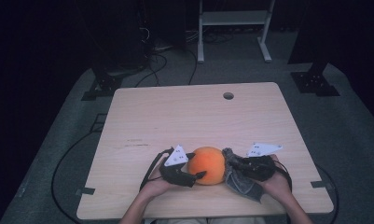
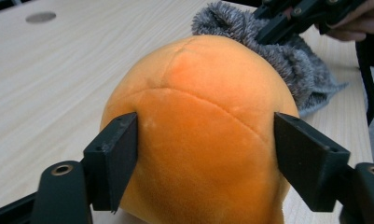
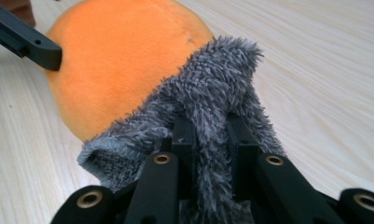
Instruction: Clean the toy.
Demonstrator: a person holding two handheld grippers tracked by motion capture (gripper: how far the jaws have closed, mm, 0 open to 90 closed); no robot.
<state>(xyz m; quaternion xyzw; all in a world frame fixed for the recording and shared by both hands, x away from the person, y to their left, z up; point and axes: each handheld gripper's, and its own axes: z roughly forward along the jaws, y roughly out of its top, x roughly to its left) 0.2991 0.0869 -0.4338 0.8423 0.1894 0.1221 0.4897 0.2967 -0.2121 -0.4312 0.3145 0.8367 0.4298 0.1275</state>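
Observation:
A round orange plush ball [image 1: 208, 164] rests on the wooden table [image 1: 175, 116] near its front edge. My left gripper [image 1: 197, 176] reaches in from the left and its two black pads [image 2: 121, 154] press on both sides of the ball [image 2: 198, 126]. A grey fuzzy cloth [image 1: 240, 183] lies against the ball's right side. My right gripper [image 1: 232, 163] is shut on a fold of that cloth [image 3: 212, 98], which bunches up between the jaws and leans on the ball [image 3: 124, 51]. One jaw of the left gripper [image 3: 31, 44] touches the ball at the top left of the right gripper view.
The table has a round hole [image 1: 228, 95] near its far edge. Behind the table stand a white frame [image 1: 233, 28] and dark stands [image 1: 105, 79], with cables [image 1: 68, 154] on the grey floor. A person's hands hold both grippers at the front edge.

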